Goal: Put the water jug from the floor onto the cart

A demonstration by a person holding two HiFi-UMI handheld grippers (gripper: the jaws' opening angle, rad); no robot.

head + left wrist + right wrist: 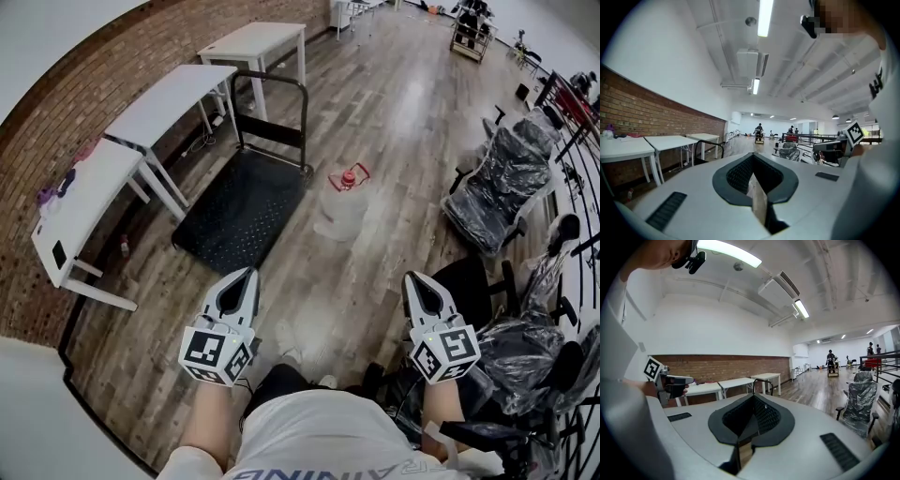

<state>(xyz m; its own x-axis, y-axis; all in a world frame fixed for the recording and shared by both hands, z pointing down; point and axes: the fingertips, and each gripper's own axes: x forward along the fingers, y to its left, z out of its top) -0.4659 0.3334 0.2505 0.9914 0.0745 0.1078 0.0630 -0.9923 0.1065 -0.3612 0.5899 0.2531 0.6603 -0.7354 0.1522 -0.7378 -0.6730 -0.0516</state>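
1. jug [343, 208]: clear, with a red cap and red carry loop. it stands upright on the floor [394, 112], just right of the cart [246, 211], toward the deck's far corner. nothing touches it.
2. cart: black flat deck, push bar at the far end.
3. left gripper [247, 274]: jaws pressed together, nothing between them. right gripper [412, 278]: the same, together and empty.
4. pose: both are held out in front of the body, about level, tips pointing far, side by side and well apart. the jug is far of both, between their lines and nearer the right one's.
5. step in hand (judgement): the approach; no grasp has begun.
6. doing it well:
   - spread the jaws before reaching.
   - bring one gripper down onto the red loop and use the other to steady the body of the jug.
   - water level can't be read, so assume it is heavy.
   - lift straight up, carry it left and set it well inside the deck edge.
7. watch: a bumped cart may roll, and a loop grip may let the jug swing.
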